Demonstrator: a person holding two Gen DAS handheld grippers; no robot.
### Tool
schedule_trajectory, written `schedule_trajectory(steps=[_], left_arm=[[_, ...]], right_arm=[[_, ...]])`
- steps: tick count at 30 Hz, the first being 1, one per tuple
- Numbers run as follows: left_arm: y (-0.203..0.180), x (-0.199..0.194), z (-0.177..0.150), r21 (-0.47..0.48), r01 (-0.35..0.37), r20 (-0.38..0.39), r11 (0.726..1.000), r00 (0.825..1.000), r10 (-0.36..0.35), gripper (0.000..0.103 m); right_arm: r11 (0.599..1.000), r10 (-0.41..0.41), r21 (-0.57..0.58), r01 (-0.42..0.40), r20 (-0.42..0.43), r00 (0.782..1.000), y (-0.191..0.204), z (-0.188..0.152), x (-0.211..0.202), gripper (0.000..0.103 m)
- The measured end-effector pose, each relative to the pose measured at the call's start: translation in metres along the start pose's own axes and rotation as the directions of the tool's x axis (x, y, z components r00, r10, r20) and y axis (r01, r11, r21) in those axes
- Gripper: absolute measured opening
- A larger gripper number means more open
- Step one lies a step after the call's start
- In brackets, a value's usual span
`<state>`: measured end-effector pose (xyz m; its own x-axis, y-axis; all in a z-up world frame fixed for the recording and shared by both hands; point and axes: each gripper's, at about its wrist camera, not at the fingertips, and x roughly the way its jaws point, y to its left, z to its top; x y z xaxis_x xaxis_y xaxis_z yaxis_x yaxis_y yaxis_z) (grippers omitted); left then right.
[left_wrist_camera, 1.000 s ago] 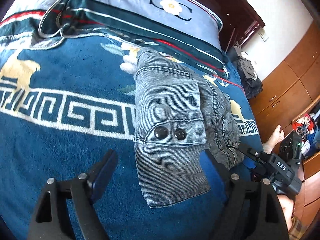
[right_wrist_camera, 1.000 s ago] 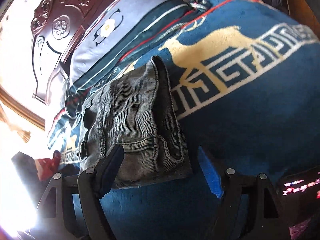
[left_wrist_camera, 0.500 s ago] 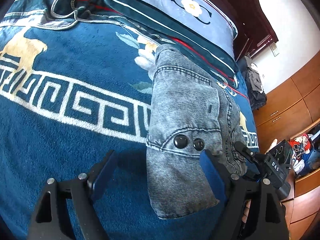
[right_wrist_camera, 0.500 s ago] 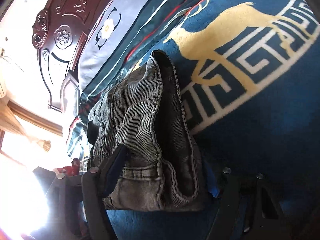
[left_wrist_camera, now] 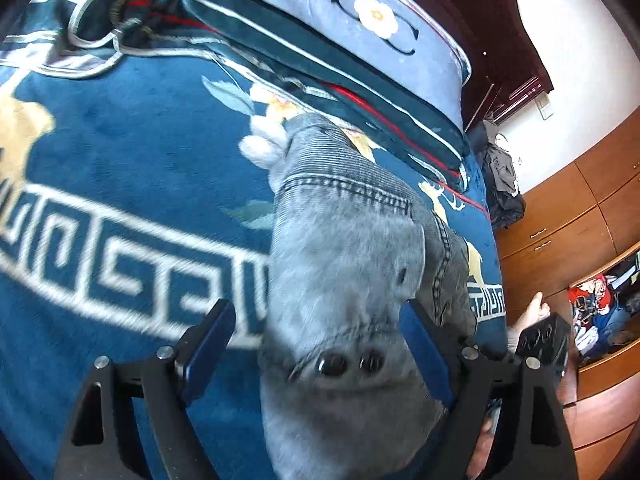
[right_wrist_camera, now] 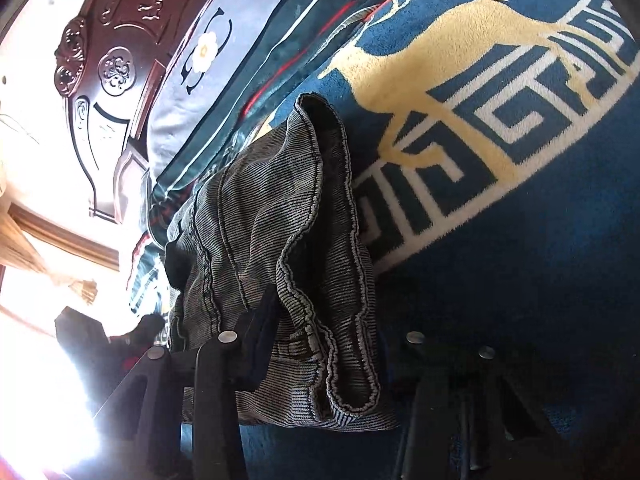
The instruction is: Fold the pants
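Note:
Grey washed denim pants (left_wrist_camera: 348, 264), folded into a compact stack, lie on a blue patterned blanket (left_wrist_camera: 120, 152). Two dark buttons (left_wrist_camera: 348, 362) show on the near end. My left gripper (left_wrist_camera: 320, 344) is open, its blue-padded fingers on either side of that near end. In the right wrist view the pants (right_wrist_camera: 280, 248) show their layered folded edge. My right gripper (right_wrist_camera: 324, 344) has its fingers around this edge; the right finger is hidden under the cloth, and I cannot tell if it pinches.
A pillow (left_wrist_camera: 360, 20) with a flower motif lies at the head of the bed against a dark carved headboard (right_wrist_camera: 100, 60). Wooden cabinets (left_wrist_camera: 568, 216) stand to the right. The blanket (right_wrist_camera: 520, 160) spreads wide around the pants.
Both grippers have moved in toward the folded pants. The left one now straddles the buttoned end, and the right one has slid onto the layered edge.

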<state>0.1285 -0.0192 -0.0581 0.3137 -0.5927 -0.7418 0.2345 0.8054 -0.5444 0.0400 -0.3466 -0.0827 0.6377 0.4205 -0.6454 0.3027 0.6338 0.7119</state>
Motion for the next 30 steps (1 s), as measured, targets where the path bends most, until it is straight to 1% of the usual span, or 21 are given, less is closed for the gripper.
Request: schedule_trajectory(steps=[3, 5, 6, 8, 9, 10, 11, 12, 14, 16, 18, 21, 22, 23, 26, 30], left_arm=[[0.003, 0.02, 0.01, -0.022, -0.014, -0.038, 1.0, 0.999, 0.013, 0.086], [0.007, 0.032, 0.012, -0.046, -0.011, -0.07, 0.999, 0.998, 0.008, 0.086], [0.008, 0.035, 0.013, -0.044, -0.005, -0.075, 0.999, 0.997, 0.002, 0.084], [0.008, 0.037, 0.011, -0.022, 0.002, -0.072, 1.0, 0.997, -0.003, 0.077], [0.008, 0.038, 0.011, -0.014, 0.007, -0.076, 1.0, 0.997, -0.008, 0.068], [0.007, 0.038, 0.01, -0.015, 0.022, -0.084, 1.0, 0.996, -0.023, 0.057], [0.006, 0.038, 0.01, -0.023, 0.031, -0.091, 0.999, 0.995, -0.033, 0.056], [0.005, 0.038, 0.01, -0.02, 0.025, -0.089, 1.0, 0.996, -0.026, 0.055], [-0.001, 0.036, 0.008, 0.018, 0.004, -0.084, 1.0, 0.996, -0.003, 0.05], [-0.009, 0.033, 0.007, 0.06, -0.016, -0.078, 0.998, 0.997, 0.021, 0.043], [-0.015, 0.029, 0.007, 0.085, -0.026, -0.071, 0.996, 0.997, 0.033, 0.039], [-0.022, 0.023, 0.008, 0.121, -0.042, -0.062, 0.992, 0.997, 0.05, 0.035], [-0.024, 0.02, 0.008, 0.135, -0.045, -0.059, 0.99, 0.997, 0.054, 0.034], [-0.025, 0.018, 0.008, 0.142, -0.045, -0.057, 0.989, 0.997, 0.053, 0.034], [-0.025, 0.009, 0.01, 0.145, -0.038, -0.053, 0.989, 0.998, 0.046, 0.033], [-0.023, -0.007, 0.011, 0.156, -0.043, -0.029, 0.987, 0.998, 0.048, 0.032]], right_arm=[[1.0, 0.004, 0.003, -0.004, -0.001, 1.0, -0.001, 0.0, 0.0, 0.04], [1.0, 0.003, -0.001, -0.003, -0.002, 1.0, -0.001, 0.0, 0.0, 0.039], [1.0, 0.002, -0.003, -0.002, -0.002, 1.0, -0.002, -0.001, -0.001, 0.039], [1.0, -0.002, -0.005, 0.002, -0.004, 1.0, -0.002, -0.001, 0.0, 0.039], [1.0, -0.006, -0.009, 0.006, -0.004, 1.0, -0.002, -0.001, 0.0, 0.039], [1.0, -0.016, -0.021, 0.016, -0.004, 1.0, 0.0, -0.001, 0.001, 0.039], [0.999, -0.023, -0.03, 0.023, -0.004, 1.0, 0.001, -0.001, 0.001, 0.039], [0.999, -0.03, -0.038, 0.03, -0.003, 1.0, 0.003, -0.002, 0.002, 0.039], [0.998, -0.039, -0.045, 0.039, -0.002, 0.999, 0.004, -0.002, 0.002, 0.039], [0.997, -0.05, -0.057, 0.05, -0.002, 0.999, 0.005, -0.003, 0.002, 0.038], [0.993, -0.078, -0.084, 0.078, 0.002, 0.997, 0.01, -0.004, 0.002, 0.037], [0.975, -0.15, -0.16, 0.153, 0.028, 0.988, 0.029, -0.008, 0.001, 0.031], [0.968, -0.162, -0.187, 0.166, 0.038, 0.986, 0.035, -0.009, 0.0, 0.026], [0.961, -0.174, -0.211, 0.18, 0.045, 0.984, 0.04, -0.009, -0.001, 0.024], [0.936, -0.207, -0.275, 0.219, 0.072, 0.976, 0.057, -0.012, -0.004, 0.022], [0.924, -0.209, -0.312, 0.223, 0.078, 0.975, 0.072, -0.018, -0.006, 0.022]])
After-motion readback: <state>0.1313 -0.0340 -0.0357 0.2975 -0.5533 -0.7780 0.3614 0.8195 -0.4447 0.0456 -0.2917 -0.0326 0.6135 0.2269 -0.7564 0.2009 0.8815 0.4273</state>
